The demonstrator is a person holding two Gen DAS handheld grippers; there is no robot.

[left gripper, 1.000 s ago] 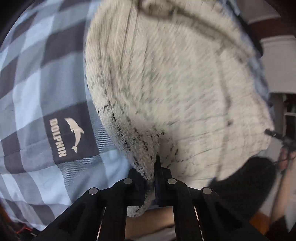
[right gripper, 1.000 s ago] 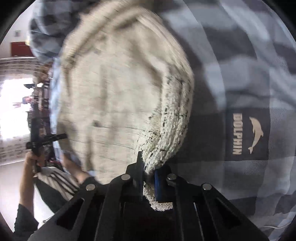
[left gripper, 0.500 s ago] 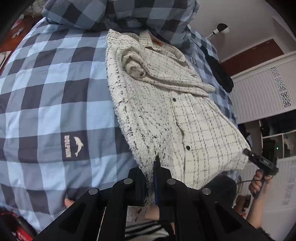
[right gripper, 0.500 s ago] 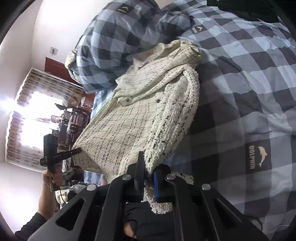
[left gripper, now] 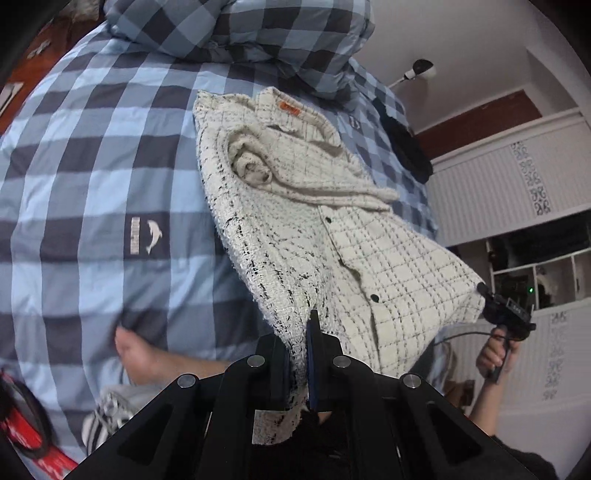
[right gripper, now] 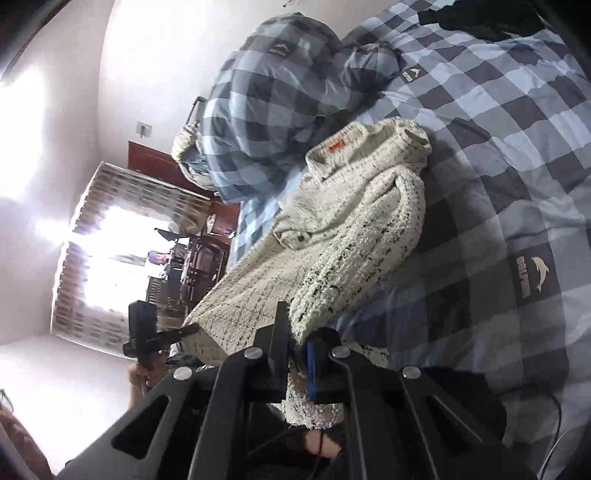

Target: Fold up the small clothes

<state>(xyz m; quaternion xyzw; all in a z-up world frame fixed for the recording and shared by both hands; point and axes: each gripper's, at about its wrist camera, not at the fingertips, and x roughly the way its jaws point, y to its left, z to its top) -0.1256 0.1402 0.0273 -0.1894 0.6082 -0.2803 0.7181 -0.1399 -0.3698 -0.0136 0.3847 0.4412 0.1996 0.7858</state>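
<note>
Left wrist view: a second ago the cream knit filled the blurred frame; now the bed [left gripper: 92,177] shows wide and sharp, and the jacket [left gripper: 332,229] is smaller, hem corner raised off the checked duvet. Left gripper [left gripper: 301,354] is clamped tight on the hem corner at lower centre, fabric pinched between the pads with a flap hanging below. The jacket's long axis runs from the orange-tagged collar at upper centre down to the hem at lower right; collar end lies on the bed against the bunched quilt [left gripper: 258,33], button placket facing up. The far hem corner at right reaches the right gripper [left gripper: 480,288], a hand on its grip. Right wrist view: same change, blur gone, more room visible. Right gripper [right gripper: 295,354] is closed on the other hem corner at lower centre. Collar [right gripper: 340,144] points to upper centre, long axis dropping towards lower left, where the left gripper [right gripper: 195,328] meets the hem.
</note>
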